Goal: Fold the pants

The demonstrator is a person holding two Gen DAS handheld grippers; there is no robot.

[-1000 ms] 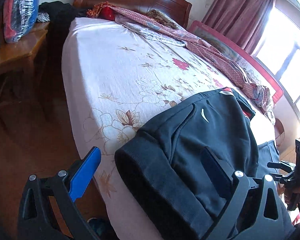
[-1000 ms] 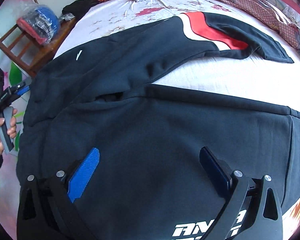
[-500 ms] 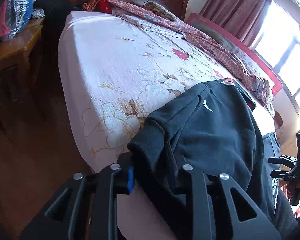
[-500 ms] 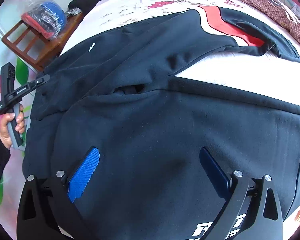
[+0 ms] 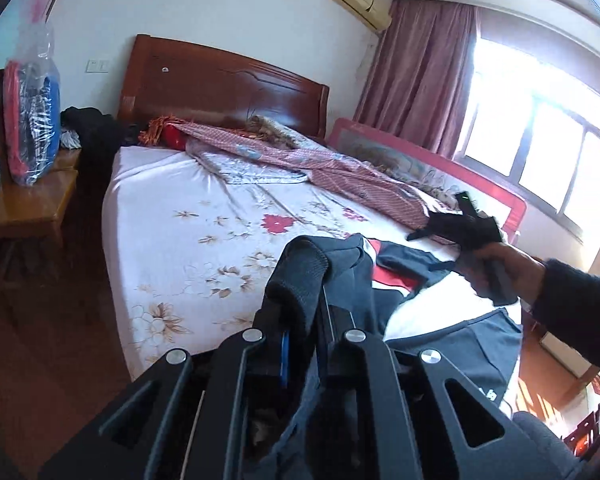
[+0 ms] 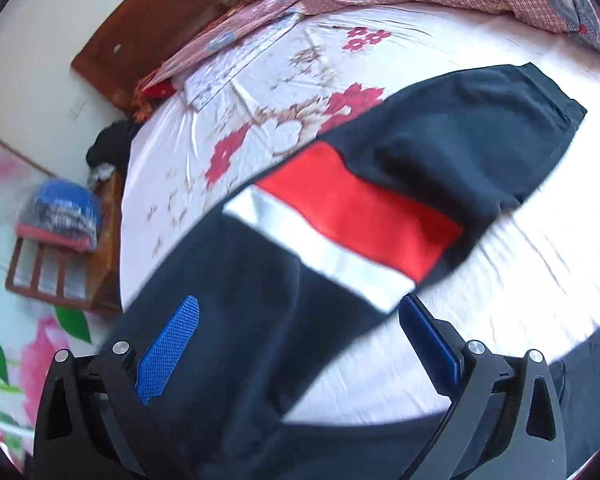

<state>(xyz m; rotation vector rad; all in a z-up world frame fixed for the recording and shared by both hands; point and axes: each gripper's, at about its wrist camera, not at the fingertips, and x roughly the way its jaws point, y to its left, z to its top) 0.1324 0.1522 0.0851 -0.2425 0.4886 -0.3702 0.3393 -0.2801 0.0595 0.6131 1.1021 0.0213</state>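
Note:
Dark navy pants with a red and white band lie on the flowered bed sheet. My left gripper is shut on the pants' ribbed waistband and holds it lifted above the bed edge. My right gripper is open, its blue pads either side of the near leg below the red and white band, above the fabric. In the left wrist view the right gripper hovers over the far leg. The second leg lies at the bed's near edge.
A crumpled pink quilt lies along the far side of the bed before the wooden headboard. A wooden chair with a bagged bundle stands left of the bed. A window is at right.
My left gripper has raised the gripped waistband up off the bed. My right gripper, still open, has moved from the seat area out along the leg to the red and white band.

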